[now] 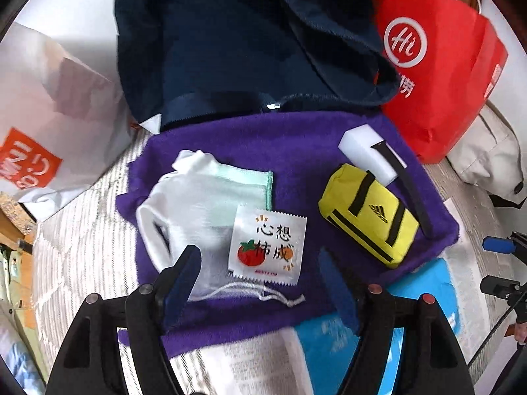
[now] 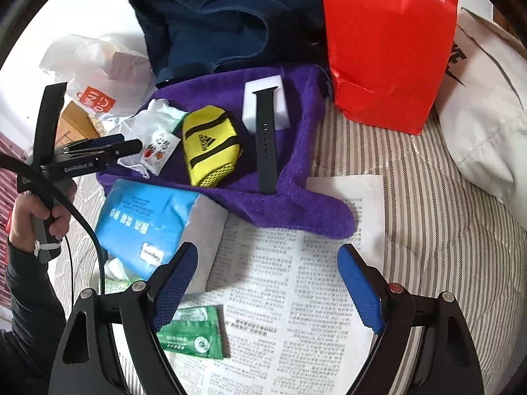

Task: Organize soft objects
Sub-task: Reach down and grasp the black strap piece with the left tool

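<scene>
A purple towel point(image 1: 296, 138) point(image 2: 296, 197) lies on the striped bed. On it lie a white drawstring pouch point(image 1: 197, 204) point(image 2: 158, 112), a white sachet with a tomato print point(image 1: 266, 247) point(image 2: 159, 151), a yellow mini bag point(image 1: 369, 217) point(image 2: 210, 146), a white sponge block point(image 1: 362, 151) point(image 2: 263, 92) and a black watch strap point(image 1: 411, 191) point(image 2: 266, 141). My left gripper point(image 1: 257, 266) point(image 2: 131, 146) is open and empty, hovering over the pouch and sachet. My right gripper point(image 2: 266, 270) is open and empty above a printed paper sheet point(image 2: 296, 296).
A navy garment point(image 1: 230, 39) point(image 2: 214, 19) lies behind the towel. A red paper bag point(image 1: 438, 75) point(image 2: 388, 42) stands at the right, a white plastic bag point(image 1: 49, 98) at the left. A blue tissue pack point(image 2: 148, 217) and a green sachet point(image 2: 194, 332) lie near me.
</scene>
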Action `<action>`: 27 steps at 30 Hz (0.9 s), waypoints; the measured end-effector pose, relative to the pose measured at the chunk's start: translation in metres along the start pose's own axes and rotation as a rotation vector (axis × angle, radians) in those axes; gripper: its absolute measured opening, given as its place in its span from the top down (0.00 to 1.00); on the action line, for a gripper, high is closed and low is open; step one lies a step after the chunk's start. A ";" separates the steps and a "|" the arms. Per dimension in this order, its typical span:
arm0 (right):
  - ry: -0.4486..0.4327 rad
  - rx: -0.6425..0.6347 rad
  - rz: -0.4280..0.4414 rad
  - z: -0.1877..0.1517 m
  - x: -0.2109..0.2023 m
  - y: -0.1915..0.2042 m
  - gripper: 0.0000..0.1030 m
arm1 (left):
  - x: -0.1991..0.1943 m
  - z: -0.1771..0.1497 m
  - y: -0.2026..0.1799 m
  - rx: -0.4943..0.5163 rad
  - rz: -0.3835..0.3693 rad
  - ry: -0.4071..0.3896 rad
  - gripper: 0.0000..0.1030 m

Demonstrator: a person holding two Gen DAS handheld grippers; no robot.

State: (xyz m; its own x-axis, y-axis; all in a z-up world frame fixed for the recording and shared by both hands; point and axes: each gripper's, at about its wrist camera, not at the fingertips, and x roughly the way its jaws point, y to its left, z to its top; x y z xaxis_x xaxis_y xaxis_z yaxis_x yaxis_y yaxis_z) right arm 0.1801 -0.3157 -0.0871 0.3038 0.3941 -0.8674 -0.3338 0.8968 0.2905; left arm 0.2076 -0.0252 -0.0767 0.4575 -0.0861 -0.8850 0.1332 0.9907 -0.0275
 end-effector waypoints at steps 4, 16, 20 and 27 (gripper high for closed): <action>-0.010 -0.012 -0.002 -0.008 -0.010 0.006 0.16 | -0.029 -0.016 0.015 -0.008 0.023 -0.018 0.28; -0.030 -0.037 0.006 -0.032 -0.031 0.021 0.16 | -0.053 -0.108 0.052 -0.169 0.115 0.054 0.27; -0.037 -0.051 0.020 -0.039 -0.036 0.025 0.16 | -0.043 -0.138 0.050 -0.211 0.114 0.098 0.27; -0.034 -0.054 0.030 -0.050 -0.039 0.026 0.16 | -0.025 -0.154 0.040 -0.236 0.140 0.111 0.27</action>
State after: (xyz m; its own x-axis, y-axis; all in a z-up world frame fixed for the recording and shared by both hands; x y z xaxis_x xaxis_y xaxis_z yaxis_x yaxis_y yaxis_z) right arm 0.1148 -0.3179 -0.0662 0.3225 0.4284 -0.8441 -0.3906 0.8725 0.2936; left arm 0.0661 0.0327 -0.1275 0.3563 0.0520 -0.9329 -0.1380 0.9904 0.0025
